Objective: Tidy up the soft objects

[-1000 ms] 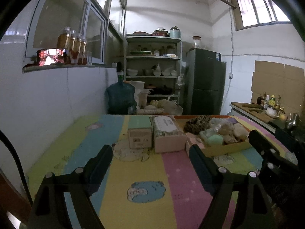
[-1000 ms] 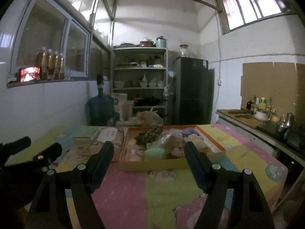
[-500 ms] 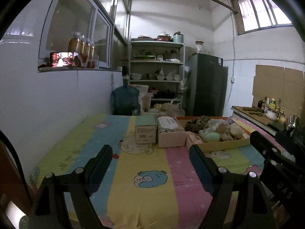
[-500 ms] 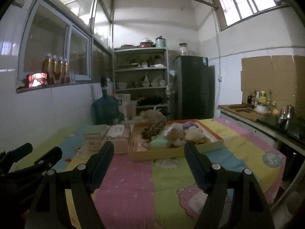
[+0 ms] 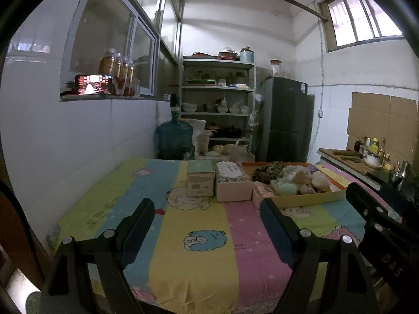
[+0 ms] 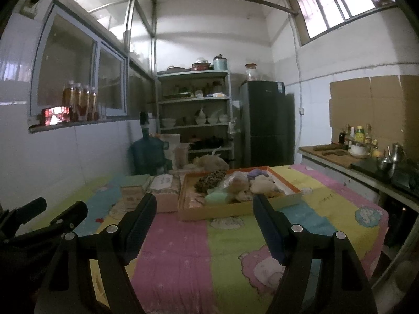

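A shallow cardboard tray (image 6: 209, 213) stands at the far side of the table and holds several soft objects: a leopard-print piece (image 6: 210, 179), a green one (image 6: 218, 198), beige plush toys (image 6: 262, 183). The tray also shows in the left wrist view (image 5: 309, 198). My left gripper (image 5: 207, 208) is open and empty, well back from the tray above the near table. My right gripper (image 6: 204, 202) is open and empty, also far short of the tray.
Two boxes stand left of the tray: a green-topped one (image 5: 200, 180) and a pink one (image 5: 231, 183). The table has a striped cartoon cloth (image 5: 204, 235). A white wall runs along the left. A counter with bottles (image 6: 358, 154) stands to the right.
Both grippers have pulled back and risen away from the tray and boxes, which look smaller and farther now. Both stay open and empty.
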Motion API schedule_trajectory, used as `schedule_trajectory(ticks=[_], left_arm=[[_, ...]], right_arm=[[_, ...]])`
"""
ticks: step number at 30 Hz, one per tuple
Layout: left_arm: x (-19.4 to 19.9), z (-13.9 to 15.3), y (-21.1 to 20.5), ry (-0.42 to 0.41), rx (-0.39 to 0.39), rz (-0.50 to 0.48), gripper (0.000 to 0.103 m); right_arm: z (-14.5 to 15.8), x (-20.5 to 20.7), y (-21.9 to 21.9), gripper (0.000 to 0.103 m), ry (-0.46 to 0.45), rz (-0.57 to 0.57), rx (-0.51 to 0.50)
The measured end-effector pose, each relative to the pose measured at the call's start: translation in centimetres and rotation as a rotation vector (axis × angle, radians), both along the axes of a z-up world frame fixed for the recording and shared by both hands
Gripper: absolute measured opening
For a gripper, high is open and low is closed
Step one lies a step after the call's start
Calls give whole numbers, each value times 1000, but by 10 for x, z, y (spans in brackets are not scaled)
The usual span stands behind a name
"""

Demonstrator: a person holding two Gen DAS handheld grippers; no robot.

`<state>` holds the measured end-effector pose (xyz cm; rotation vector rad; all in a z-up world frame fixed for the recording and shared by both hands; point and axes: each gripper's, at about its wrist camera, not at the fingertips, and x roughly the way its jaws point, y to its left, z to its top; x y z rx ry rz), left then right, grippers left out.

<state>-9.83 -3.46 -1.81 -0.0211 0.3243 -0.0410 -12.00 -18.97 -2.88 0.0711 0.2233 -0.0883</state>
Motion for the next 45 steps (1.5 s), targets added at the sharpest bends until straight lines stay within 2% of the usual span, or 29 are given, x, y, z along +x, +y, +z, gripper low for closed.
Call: schedule_trajectory(ticks=[45], left_arm=[[0, -6, -6, 24, -1, -13, 83]], right_arm=[[2, -8, 1, 77, -10, -1, 2]])
